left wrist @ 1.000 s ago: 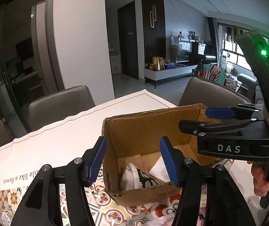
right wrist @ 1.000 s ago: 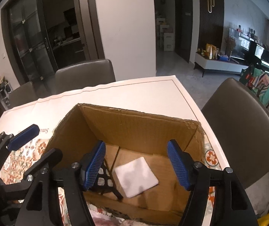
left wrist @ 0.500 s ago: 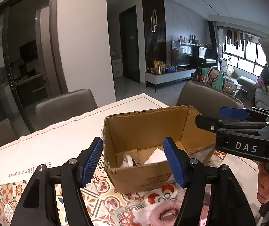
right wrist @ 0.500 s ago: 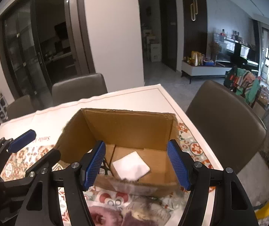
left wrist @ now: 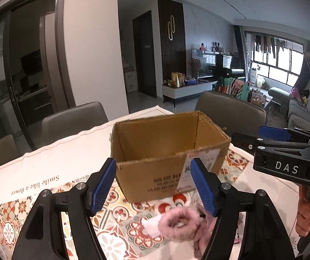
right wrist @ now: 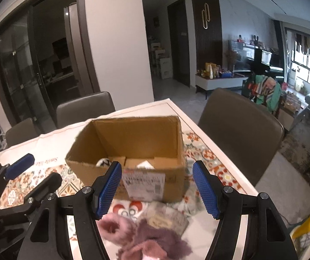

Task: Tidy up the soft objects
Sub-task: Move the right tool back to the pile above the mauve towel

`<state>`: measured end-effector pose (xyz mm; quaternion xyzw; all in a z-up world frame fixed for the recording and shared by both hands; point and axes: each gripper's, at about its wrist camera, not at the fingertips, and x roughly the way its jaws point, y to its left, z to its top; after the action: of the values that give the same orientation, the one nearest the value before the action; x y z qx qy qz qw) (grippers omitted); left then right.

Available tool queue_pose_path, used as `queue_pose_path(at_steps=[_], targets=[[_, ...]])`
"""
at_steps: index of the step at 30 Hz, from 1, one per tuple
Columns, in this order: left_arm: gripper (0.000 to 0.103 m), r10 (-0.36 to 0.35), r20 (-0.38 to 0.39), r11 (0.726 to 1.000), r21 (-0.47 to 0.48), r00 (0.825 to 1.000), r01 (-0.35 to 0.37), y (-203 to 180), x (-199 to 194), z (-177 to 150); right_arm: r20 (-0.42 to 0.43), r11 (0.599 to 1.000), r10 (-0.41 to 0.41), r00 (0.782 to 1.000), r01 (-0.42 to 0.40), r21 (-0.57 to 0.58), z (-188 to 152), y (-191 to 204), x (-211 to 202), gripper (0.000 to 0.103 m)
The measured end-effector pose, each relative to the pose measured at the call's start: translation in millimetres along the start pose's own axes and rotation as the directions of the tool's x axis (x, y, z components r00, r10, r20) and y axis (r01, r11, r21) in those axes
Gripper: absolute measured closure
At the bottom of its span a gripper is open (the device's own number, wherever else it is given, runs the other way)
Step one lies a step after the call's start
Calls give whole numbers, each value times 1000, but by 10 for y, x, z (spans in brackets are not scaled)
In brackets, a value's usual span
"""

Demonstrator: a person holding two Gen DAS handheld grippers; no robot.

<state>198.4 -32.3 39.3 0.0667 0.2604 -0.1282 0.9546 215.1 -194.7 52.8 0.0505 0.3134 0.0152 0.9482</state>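
The tabletop [right wrist: 200, 130] was covered by a patterned cloth [left wrist: 35, 208], on which a cardboard box [left wrist: 165, 151], a pink scrunchie [left wrist: 179, 221] and purple fluffy items [right wrist: 155, 240] were laid.

Open cardboard box [right wrist: 133, 151] upright; fluffy pink scrunchie [left wrist: 178, 223] lying just before it

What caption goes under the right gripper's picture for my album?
Open right gripper above fluffy pink and purple soft things, facing the brown cardboard box on the patterned tablecloth.

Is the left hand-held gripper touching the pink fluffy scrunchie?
Apart. The left wrist view shows the left hand-held gripper, jaws opening and empty, above the pink fluffy scrunchie.
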Motion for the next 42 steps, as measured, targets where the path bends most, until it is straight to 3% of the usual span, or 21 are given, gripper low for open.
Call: queue_pose_path(at_steps=[8,18,26,42], targets=[[33,-42,-65,999,-29,997,40,-72,36,-308,-52,1000,-1,999,3,22,-338,-77,-52,34],[33,-54,-149,999,0,987,54,-201,65,-759,-163,999,-11,987,18,38,-839,-175,55,34],[33,-104,-228,995,-33,968,99,-189,192,-1007,-257,999,5,966,5,37,-1163,-162,191,34],[33,-133,-290,991,-52,948,123,-156,506,-1181,-385,998,40,922,-19,58,-1425,-175,637,34]])
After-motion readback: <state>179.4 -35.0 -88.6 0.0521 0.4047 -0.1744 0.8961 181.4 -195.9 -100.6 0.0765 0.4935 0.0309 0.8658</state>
